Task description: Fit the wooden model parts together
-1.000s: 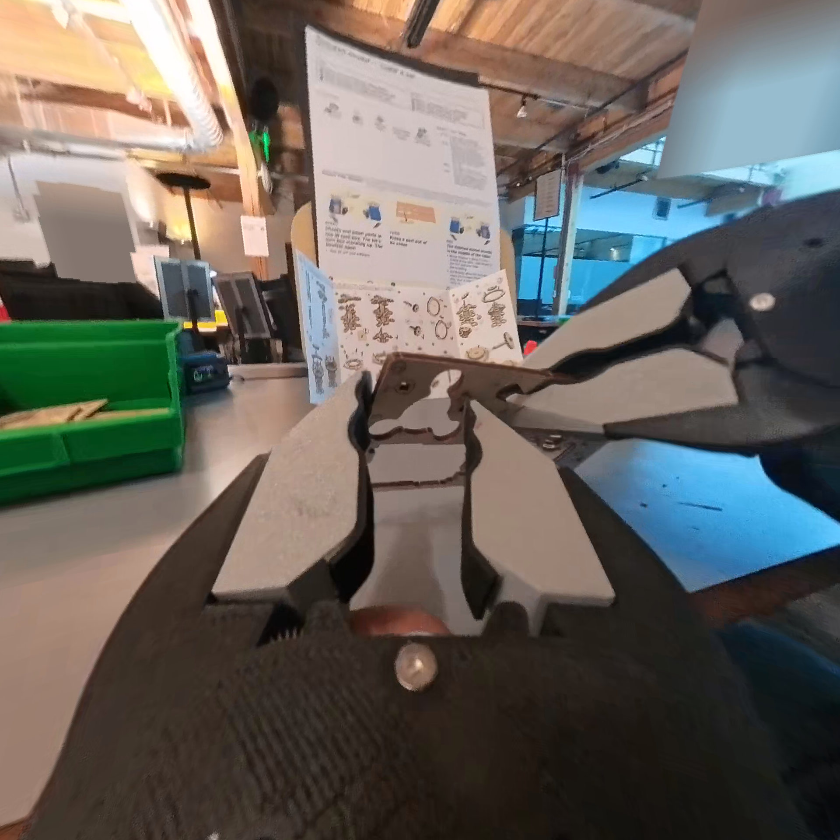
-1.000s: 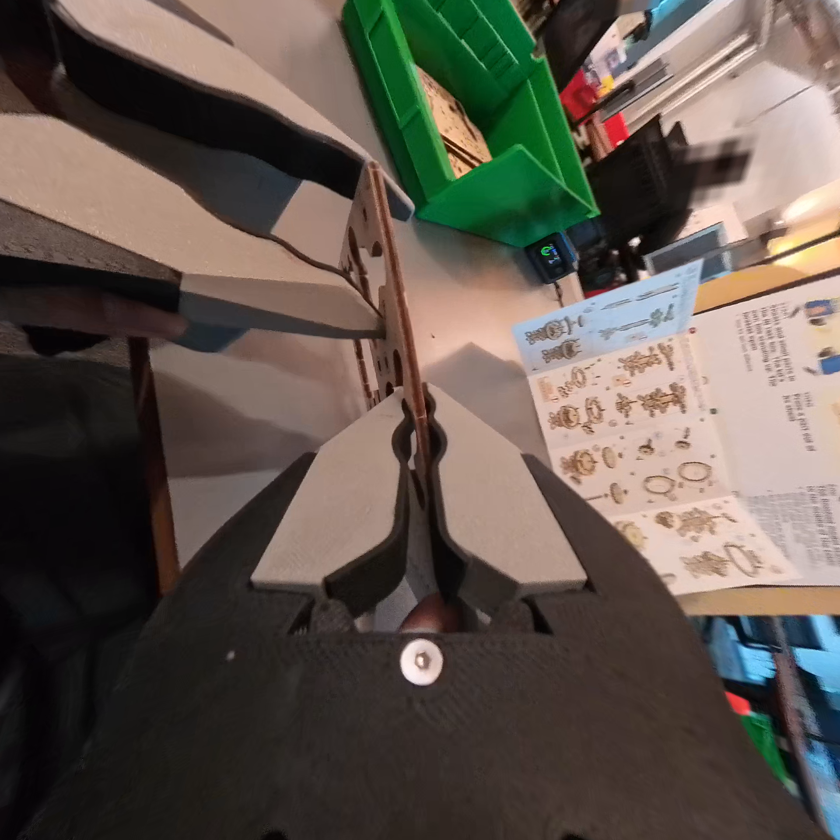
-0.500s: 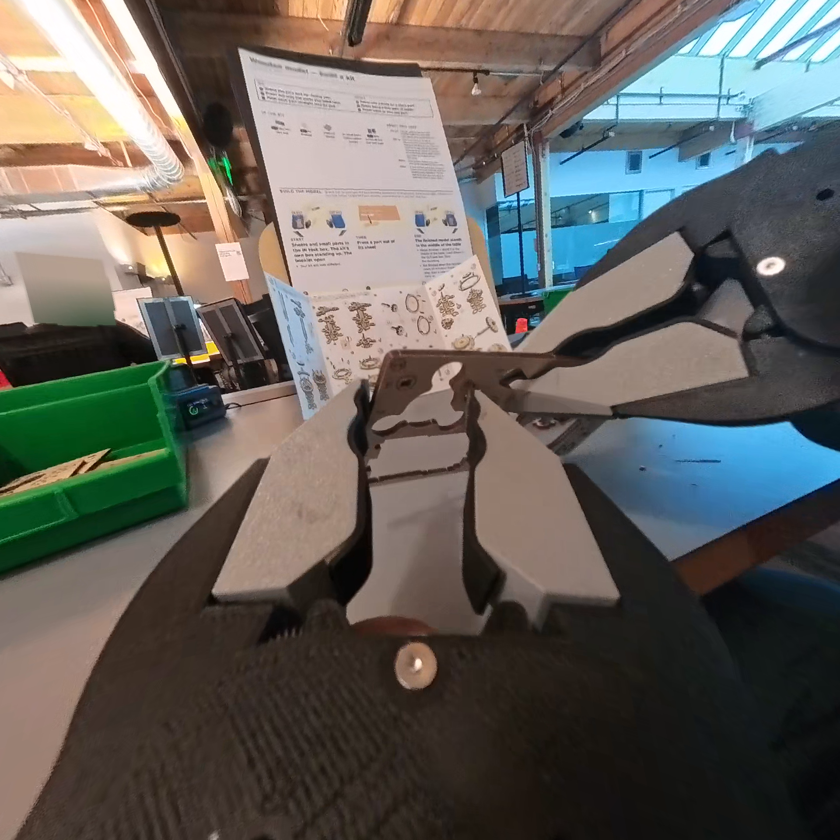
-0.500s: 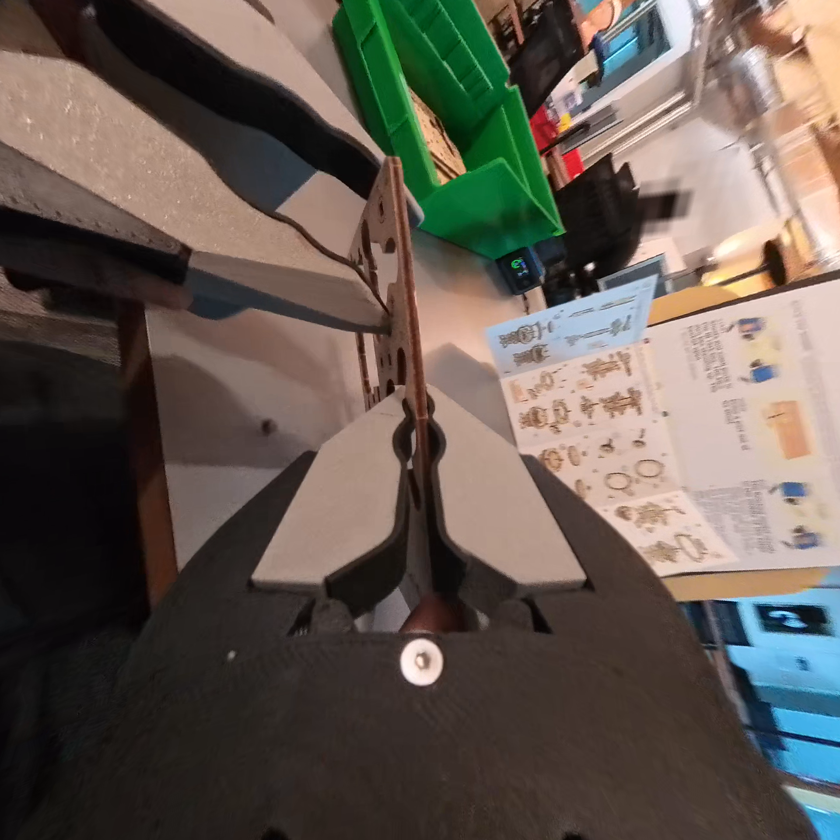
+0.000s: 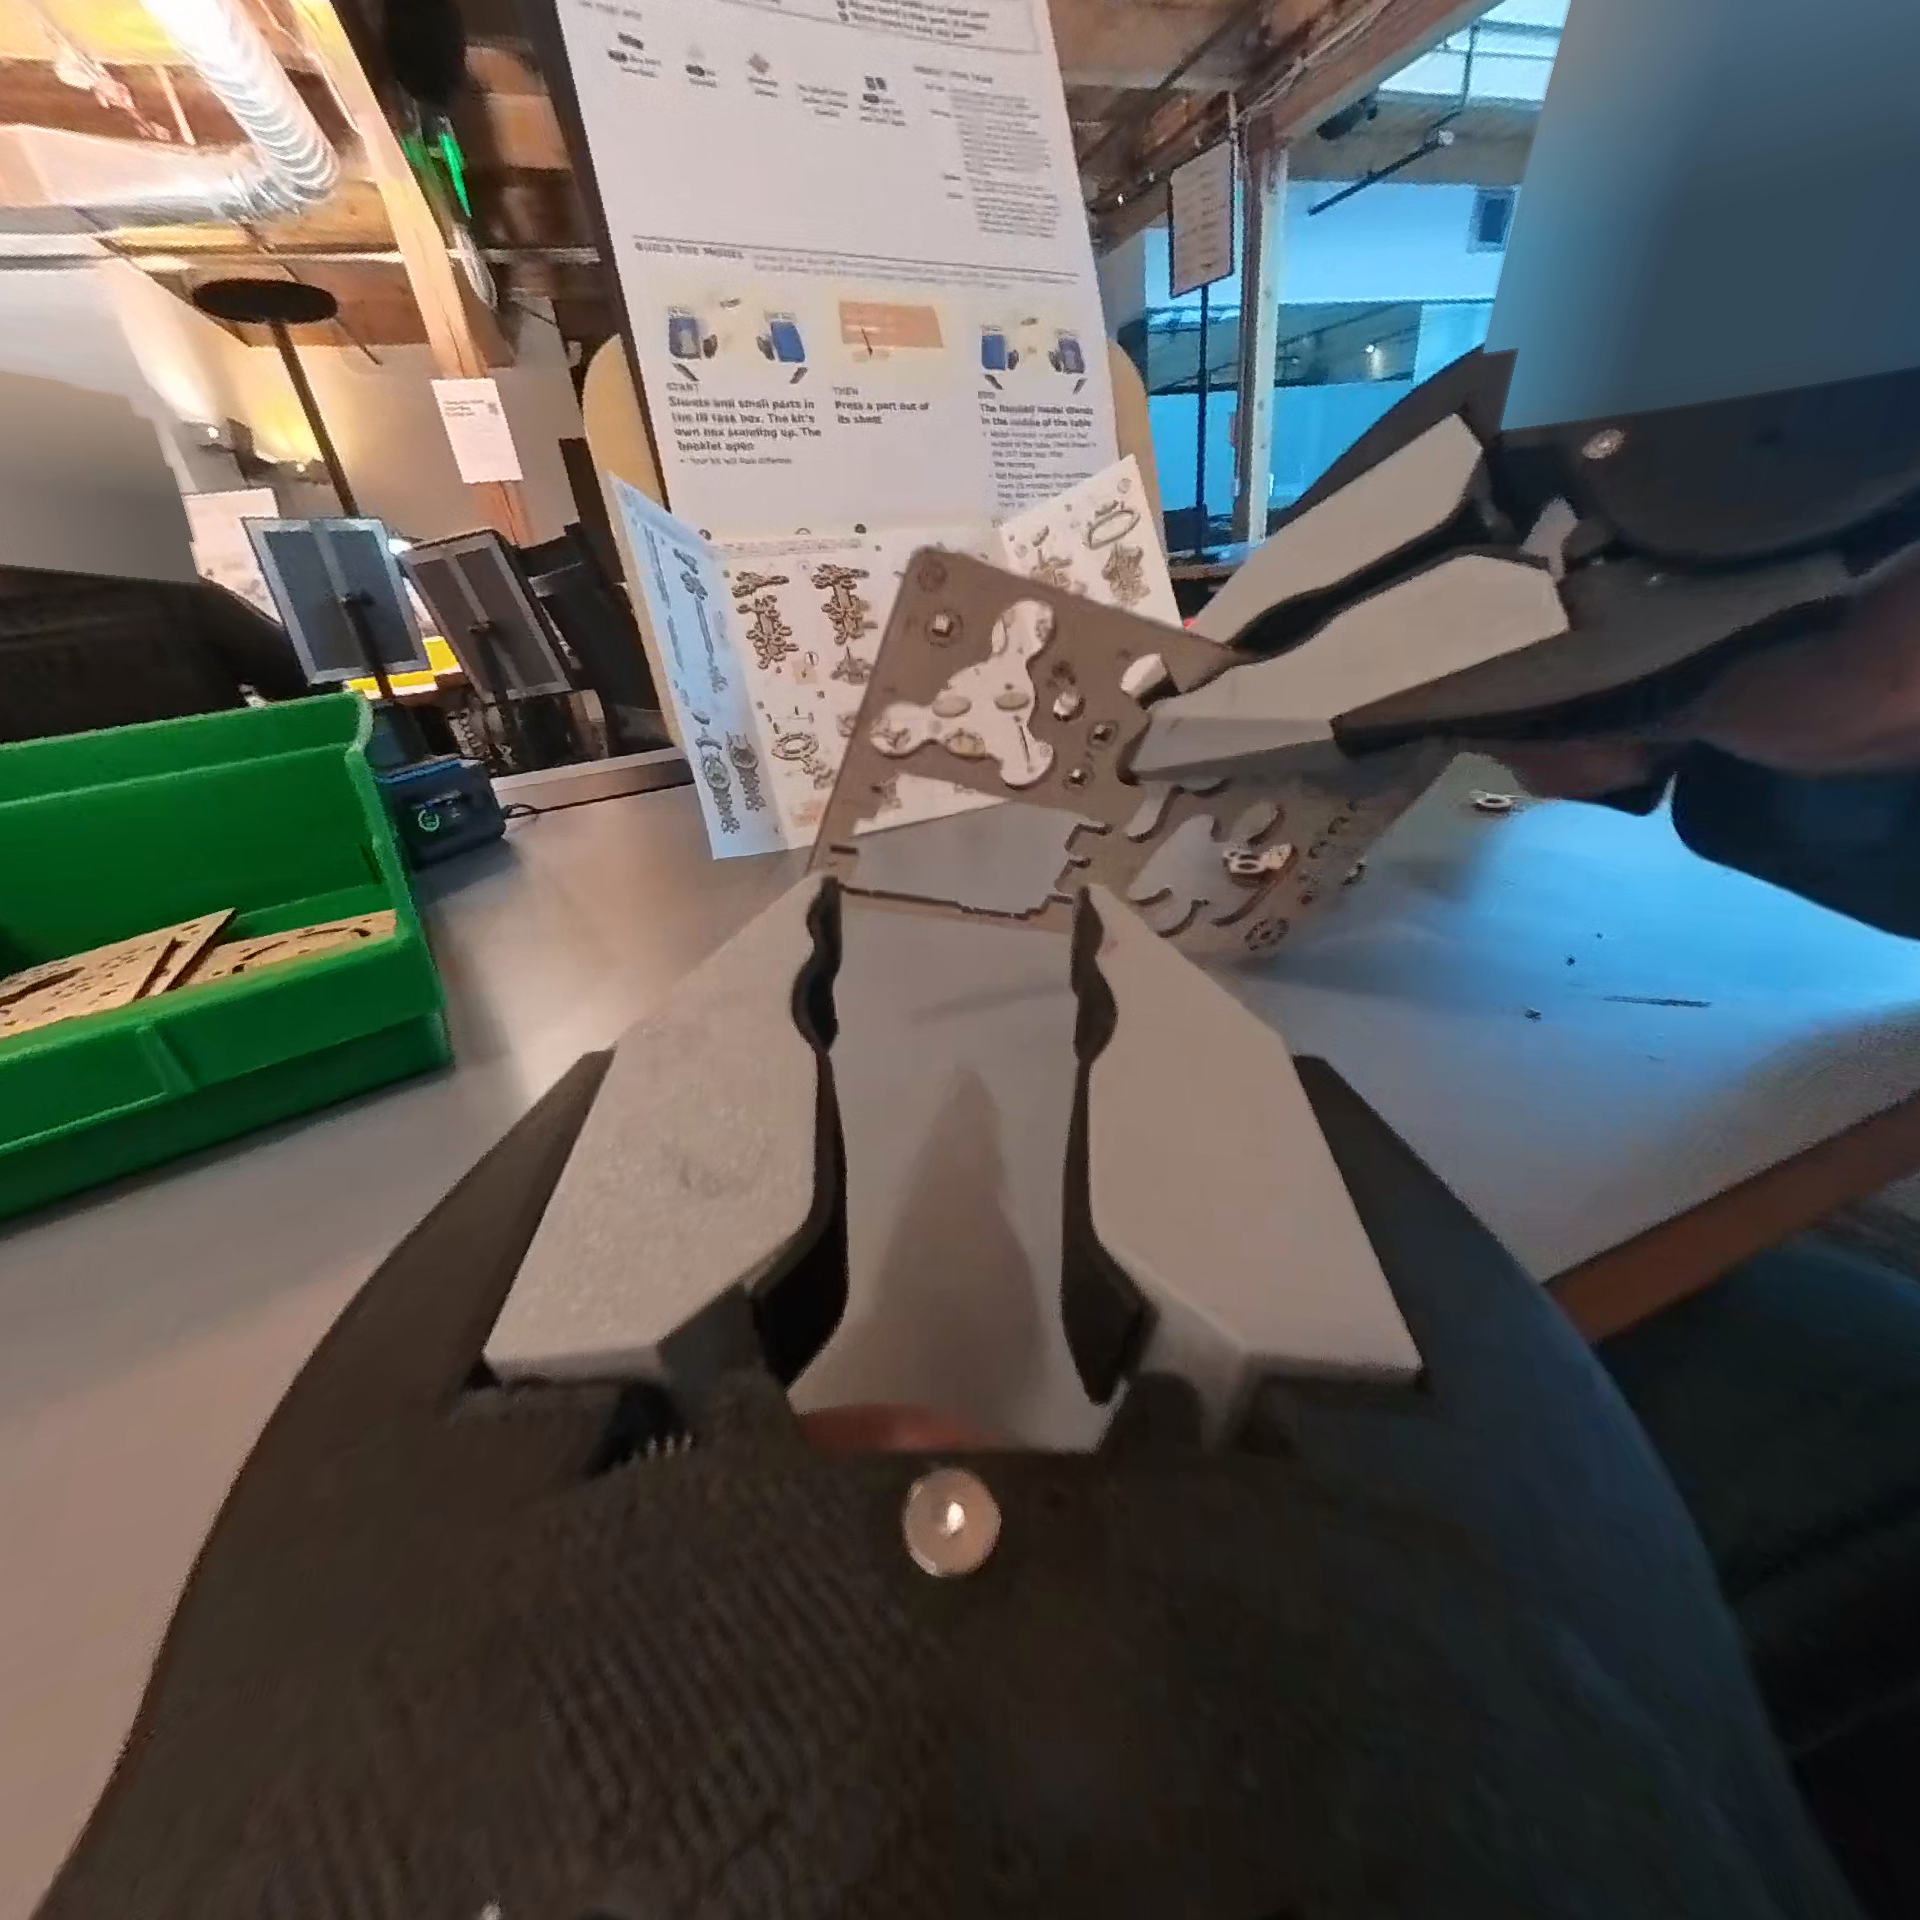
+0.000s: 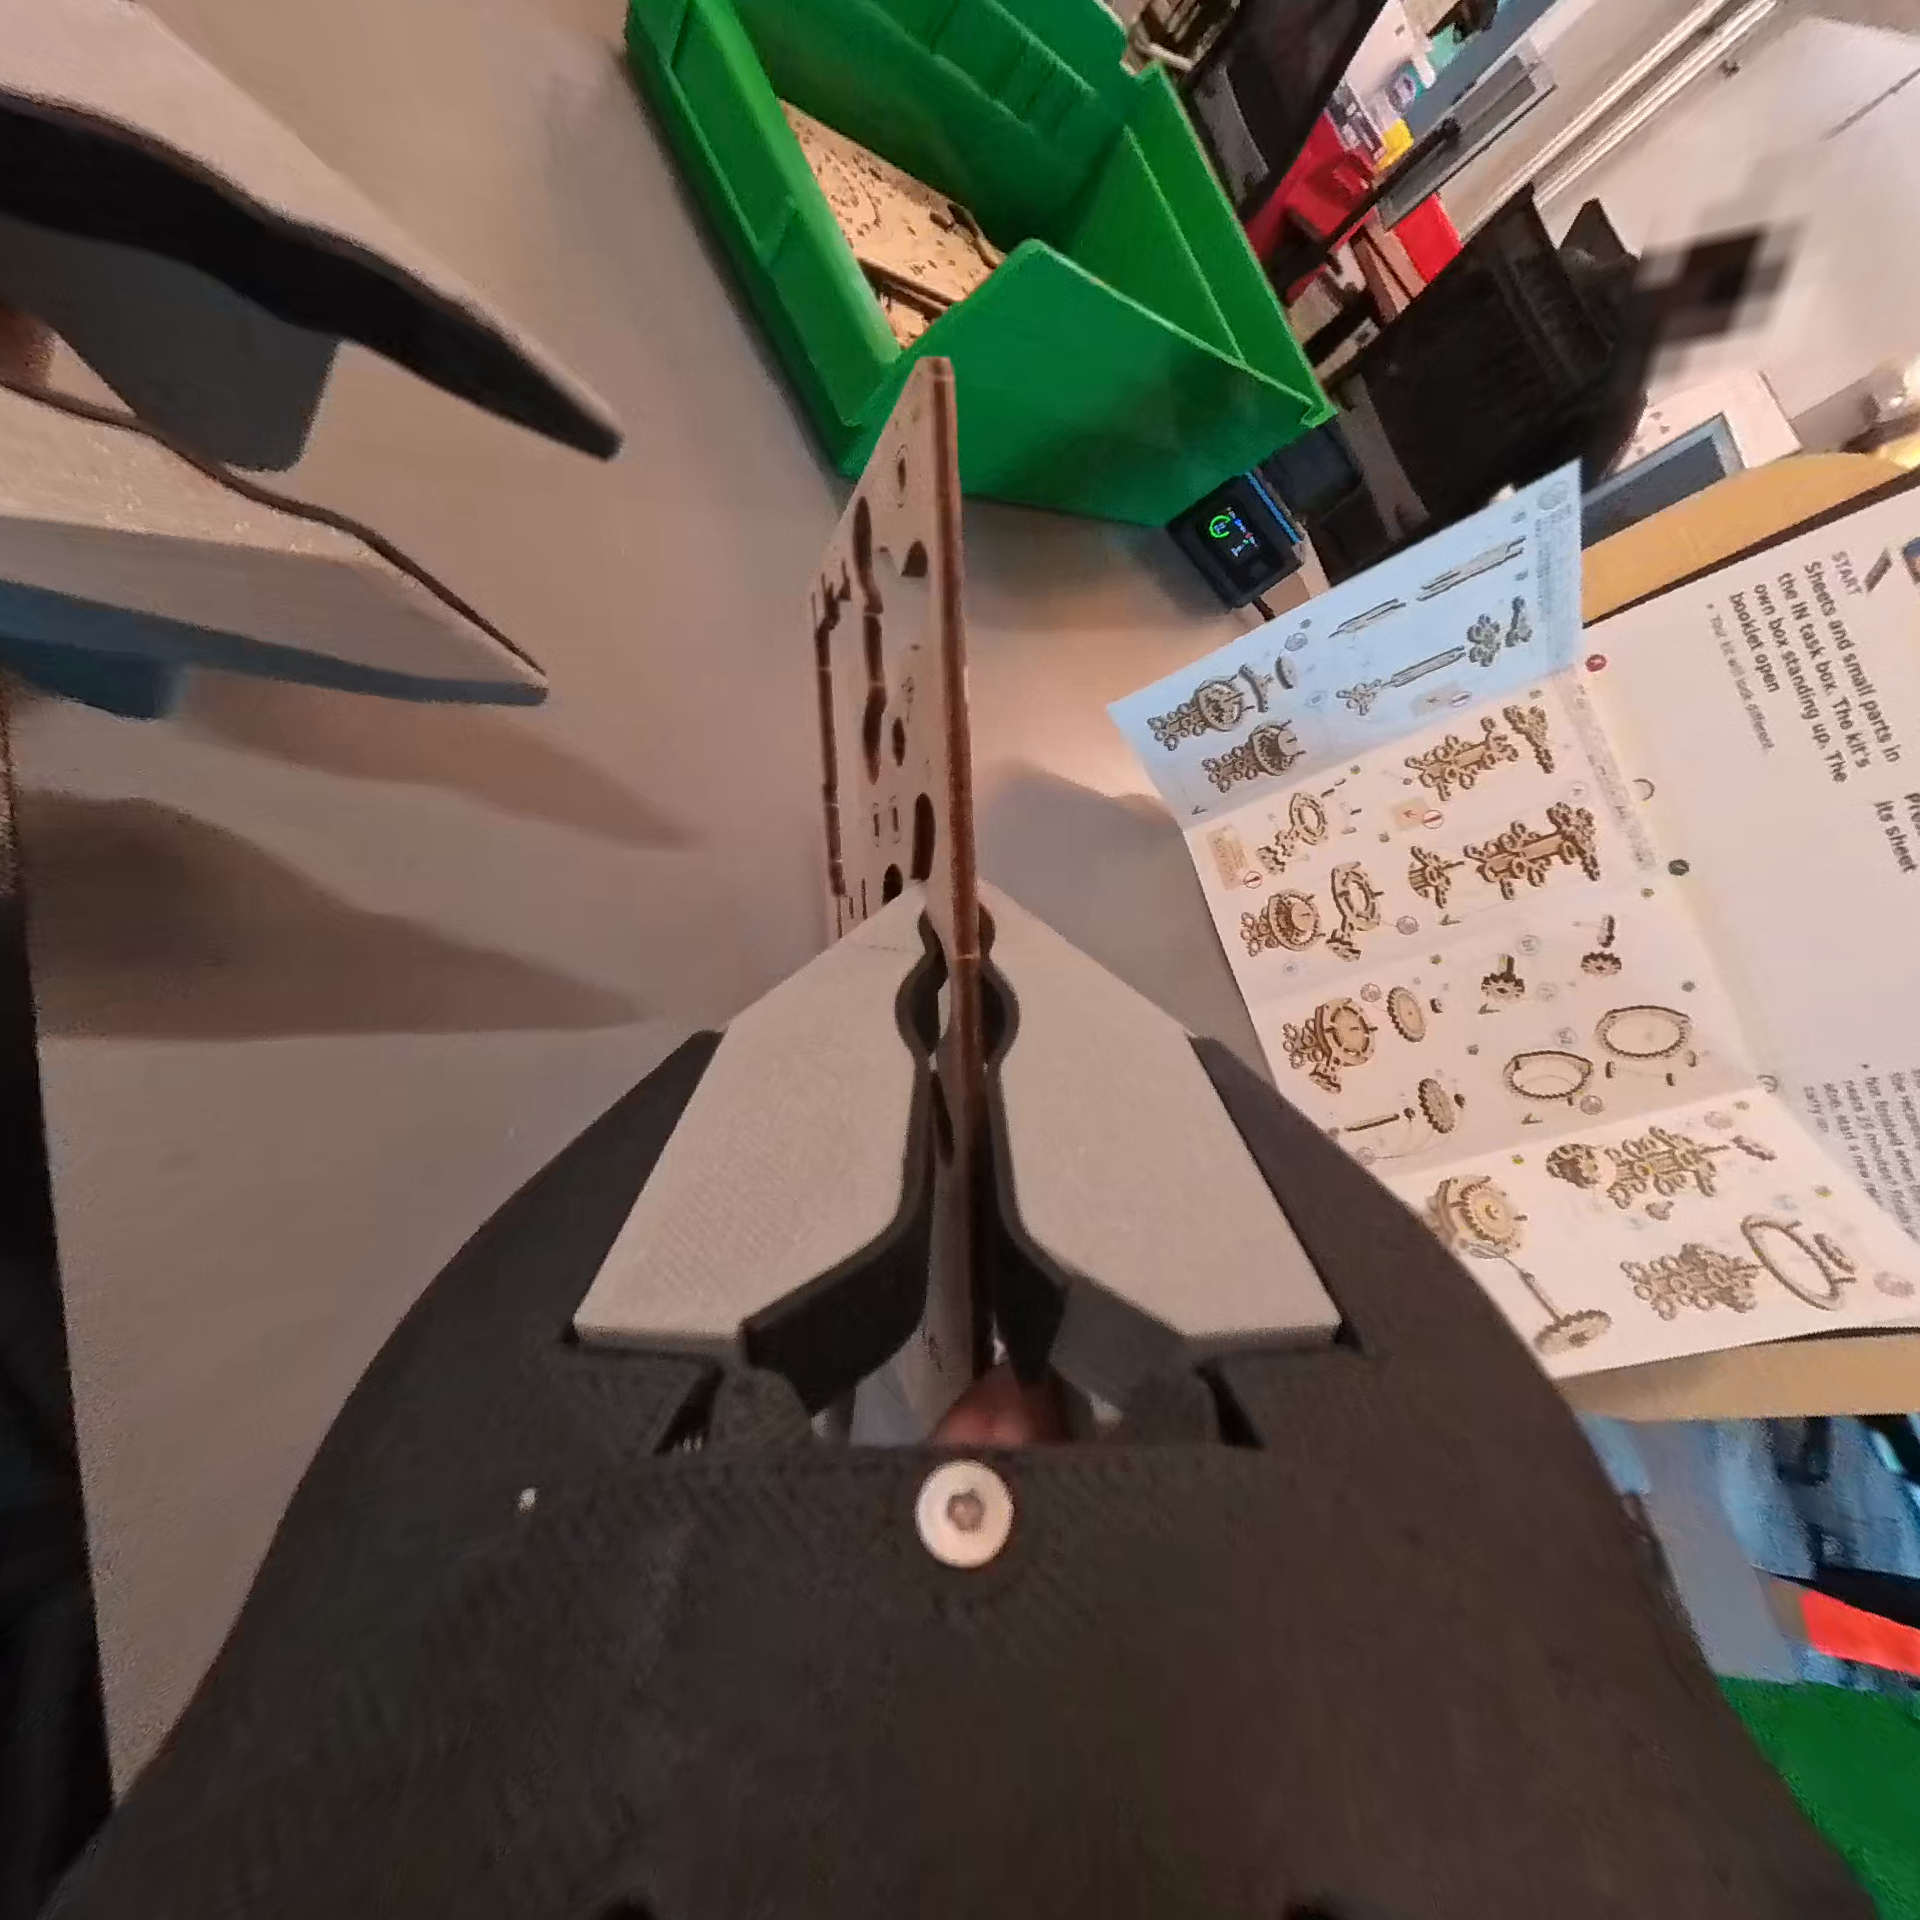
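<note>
Presently, the item on record is a thin brown laser-cut plywood sheet [image 5: 1049, 727], pierced with many cut-outs, and the right gripper [image 6: 961, 925] is holding it in the air above the grey table [image 5: 312, 1247], between the middle and the right edge. Progress: judged early. Several openings in the plywood sheet are standing empty where parts have been pressed out, small pieces are remaining in its lower portion, and no assembled model is showing anywhere in either view, so nearly all the fitting appears left to do. Right gripper: its jaws are pressing together on the sheet's edge, the wood running edge-on between the grey pads and deep toward the hinge. Left gripper [image 5: 951, 914]: its jaws are standing apart with a clear gap between the fingertips and nothing between them; the tips are sitting just below the sheet's lower edge, and whether they are touching it cannot be told. Surroundings: a green plastic bin [image 5: 208, 935] is sitting toward the left edge of the table and is carrying further pale plywood sheets [image 6: 914, 249]; a folded white instruction booklet [image 6: 1455, 935] with printed diagrams is standing open near the far edge; a tall white printed poster board [image 5: 852, 260] is rising behind it; a small black device with a lit screen [image 6: 1236, 540] is resting beside the bin.
</note>
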The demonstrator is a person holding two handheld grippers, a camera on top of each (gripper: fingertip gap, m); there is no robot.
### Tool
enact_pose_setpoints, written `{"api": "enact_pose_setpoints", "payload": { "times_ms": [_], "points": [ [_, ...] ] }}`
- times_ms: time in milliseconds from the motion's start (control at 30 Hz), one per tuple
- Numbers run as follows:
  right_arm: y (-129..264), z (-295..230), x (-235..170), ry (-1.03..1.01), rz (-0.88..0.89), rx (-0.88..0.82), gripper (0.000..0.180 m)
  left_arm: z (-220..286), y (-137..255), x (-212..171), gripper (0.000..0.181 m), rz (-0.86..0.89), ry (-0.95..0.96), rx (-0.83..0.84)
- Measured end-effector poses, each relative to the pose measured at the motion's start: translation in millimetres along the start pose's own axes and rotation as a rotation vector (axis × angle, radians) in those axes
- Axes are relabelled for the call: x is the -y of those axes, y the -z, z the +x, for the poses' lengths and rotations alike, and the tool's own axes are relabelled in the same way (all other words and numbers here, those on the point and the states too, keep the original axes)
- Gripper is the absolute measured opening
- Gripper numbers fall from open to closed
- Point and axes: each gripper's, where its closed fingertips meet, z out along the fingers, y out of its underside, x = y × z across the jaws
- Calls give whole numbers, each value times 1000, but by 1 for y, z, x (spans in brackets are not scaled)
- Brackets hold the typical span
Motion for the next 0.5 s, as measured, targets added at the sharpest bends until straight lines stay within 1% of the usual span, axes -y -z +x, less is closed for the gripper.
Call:
{"api": "enact_pose_setpoints", "payload": {
  "times_ms": [100,200,267,367,467,500],
  "points": [
    [0,5,1,-49,16,-5,0,2,-3,-8,39,-53,25,-31],
    [-1,10,2,-79,29,-18,0,1,-2,-6,36,-37,44,-31],
    [-2,18,6,-78,44,-56,0,0,-3,-7,35,-39,51,-29],
    [-6,23,13,-33,59,-106,0,1,-3,-8,35,-46,46,-31],
    [-27,12,2,73,-20,-113,0,2,-4,-9,35,-57,38,-33],
    [-34,4,-4,100,-56,-90,8,2,-4,-9,35,-61,39,-33]
  ]
}}
